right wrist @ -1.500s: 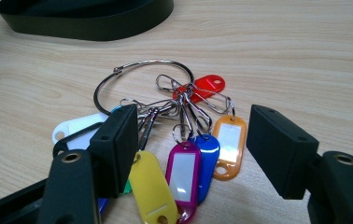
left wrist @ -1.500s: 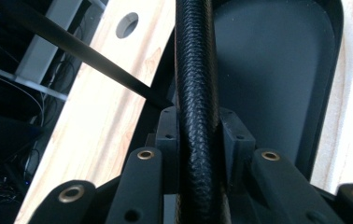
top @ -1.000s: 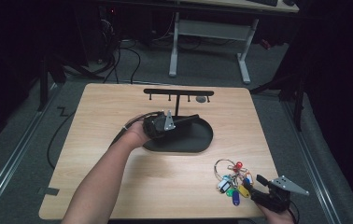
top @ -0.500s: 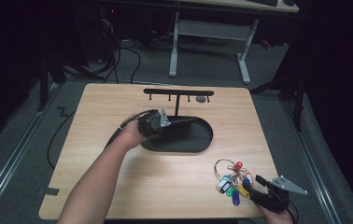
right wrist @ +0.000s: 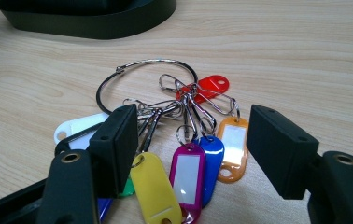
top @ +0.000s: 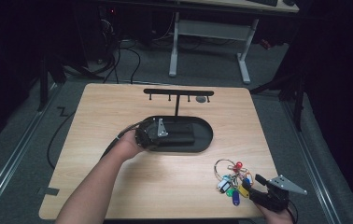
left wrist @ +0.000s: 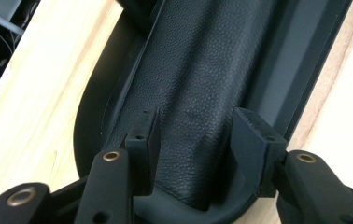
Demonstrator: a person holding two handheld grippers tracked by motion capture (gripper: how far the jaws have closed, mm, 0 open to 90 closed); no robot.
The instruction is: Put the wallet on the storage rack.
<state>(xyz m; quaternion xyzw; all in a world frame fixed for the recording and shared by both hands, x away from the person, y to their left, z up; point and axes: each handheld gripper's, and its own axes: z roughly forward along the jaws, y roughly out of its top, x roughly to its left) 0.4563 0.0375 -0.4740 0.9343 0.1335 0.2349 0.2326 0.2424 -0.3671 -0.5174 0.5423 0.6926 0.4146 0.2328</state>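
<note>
Black leather case (left wrist: 198, 93) lies inside the oval black tray (top: 205, 140) at mid-tabletop (top: 118, 107). Left gripper (left wrist: 195, 135) straddles it, jaws just opened, pads clear of the leather. Right gripper (right wrist: 191, 149), jaws spread, hovers over the key-tag bunch (right wrist: 188, 135) near the tabletop's front right corner.

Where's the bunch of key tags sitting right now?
In the high view, the bunch of key tags lies on the table near its front right corner, just ahead of the open right gripper and right of the black oval tray.
</note>
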